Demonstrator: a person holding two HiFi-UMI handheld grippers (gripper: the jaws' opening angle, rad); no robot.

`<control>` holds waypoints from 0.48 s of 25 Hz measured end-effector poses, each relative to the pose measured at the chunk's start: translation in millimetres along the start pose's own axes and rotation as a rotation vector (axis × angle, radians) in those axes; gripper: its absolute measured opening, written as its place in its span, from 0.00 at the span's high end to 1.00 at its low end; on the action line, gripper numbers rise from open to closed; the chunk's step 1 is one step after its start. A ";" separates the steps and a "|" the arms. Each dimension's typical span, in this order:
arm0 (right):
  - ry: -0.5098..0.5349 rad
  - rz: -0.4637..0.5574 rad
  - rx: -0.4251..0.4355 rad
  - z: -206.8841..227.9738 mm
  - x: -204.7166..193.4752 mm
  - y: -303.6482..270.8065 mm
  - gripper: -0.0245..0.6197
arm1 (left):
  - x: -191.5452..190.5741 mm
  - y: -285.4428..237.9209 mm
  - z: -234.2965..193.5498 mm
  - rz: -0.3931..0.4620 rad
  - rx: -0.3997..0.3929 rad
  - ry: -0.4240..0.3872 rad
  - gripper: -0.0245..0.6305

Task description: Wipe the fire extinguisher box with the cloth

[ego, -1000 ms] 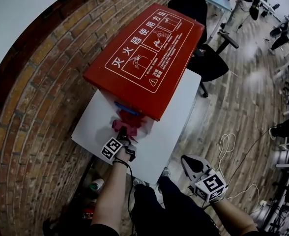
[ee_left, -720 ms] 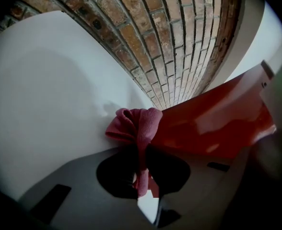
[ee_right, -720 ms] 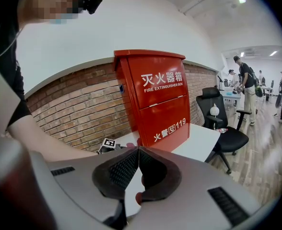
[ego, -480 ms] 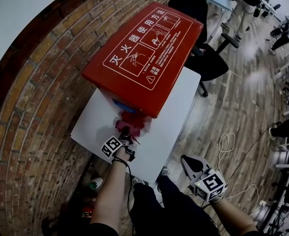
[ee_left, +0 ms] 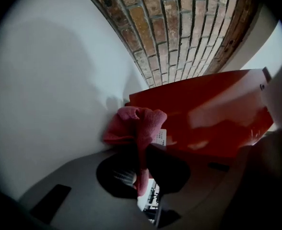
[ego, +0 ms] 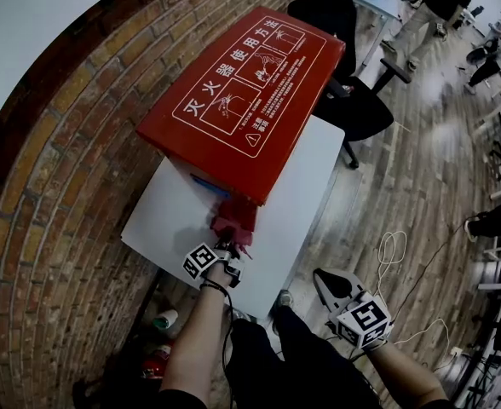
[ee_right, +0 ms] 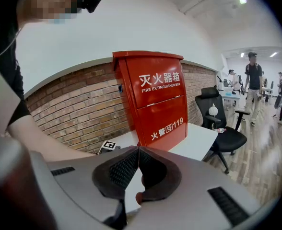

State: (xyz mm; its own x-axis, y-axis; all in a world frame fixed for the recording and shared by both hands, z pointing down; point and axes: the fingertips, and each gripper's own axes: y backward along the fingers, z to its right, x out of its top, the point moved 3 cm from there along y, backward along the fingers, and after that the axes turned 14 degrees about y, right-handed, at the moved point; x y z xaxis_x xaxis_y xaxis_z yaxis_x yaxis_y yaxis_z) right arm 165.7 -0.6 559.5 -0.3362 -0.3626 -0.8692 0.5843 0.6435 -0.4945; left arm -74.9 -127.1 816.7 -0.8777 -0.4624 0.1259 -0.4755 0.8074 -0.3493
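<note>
The table (ego: 306,186) stands against the brick wall (ego: 71,143), and the box (ego: 250,100) stands on it on the wall side. The lid's long axis runs along the wall, away from the person. The coming stroke turns on the box's near end face. It faces the person, overhung by the lid, and the left gripper (ego: 227,247) is right at its foot, close to the table's near edge. From those jaws the box lies straight ahead and above, so the unwiped red surface rises upward and stretches away along the wall.

The left gripper is far nearer the box than the right. In the left gripper view its jaws (ee_left: 140,169) are clamped on a fold of the cloth (ee_left: 136,123), and the bunched rest sticks out past the tips. The bunch sits where the red face (ee_left: 203,109) meets the white tabletop (ee_left: 45,104). It seems to touch both, though contact with the box cannot be told for sure. From the head view the cloth (ego: 233,218) shows just below the lid's near edge.

The right gripper (ego: 325,279) hangs low beyond the table's near edge, well apart from the box. In its own view the jaws (ee_right: 137,164) meet with nothing between them, and the box front (ee_right: 153,99) stands ahead of them.
</note>
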 end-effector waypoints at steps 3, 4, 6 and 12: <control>0.002 -0.007 -0.002 1.8 -2.5 2.7 0.93 | -10.3 -1.0 -2.9 -0.001 -0.009 0.030 0.88; 0.001 -0.009 -0.003 2.5 -3.2 3.6 0.93 | -13.8 -1.3 -3.7 -0.001 -0.013 0.041 0.88; 0.002 -0.012 -0.004 3.9 -4.2 5.2 0.93 | -20.4 -2.3 -4.6 -0.001 -0.021 0.062 0.88; 0.009 -0.016 0.004 2.8 -9.0 8.2 0.93 | -35.9 -3.1 -6.3 -0.015 -0.035 0.108 0.88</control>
State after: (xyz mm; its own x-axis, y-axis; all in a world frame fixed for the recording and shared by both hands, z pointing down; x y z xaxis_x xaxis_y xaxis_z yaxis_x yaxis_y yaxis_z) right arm 175.6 6.1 563.3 -0.3518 -0.3669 -0.8612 0.5817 0.6351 -0.5082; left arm -42.3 -110.7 819.2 -0.8710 -0.4335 0.2310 -0.4885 0.8142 -0.3139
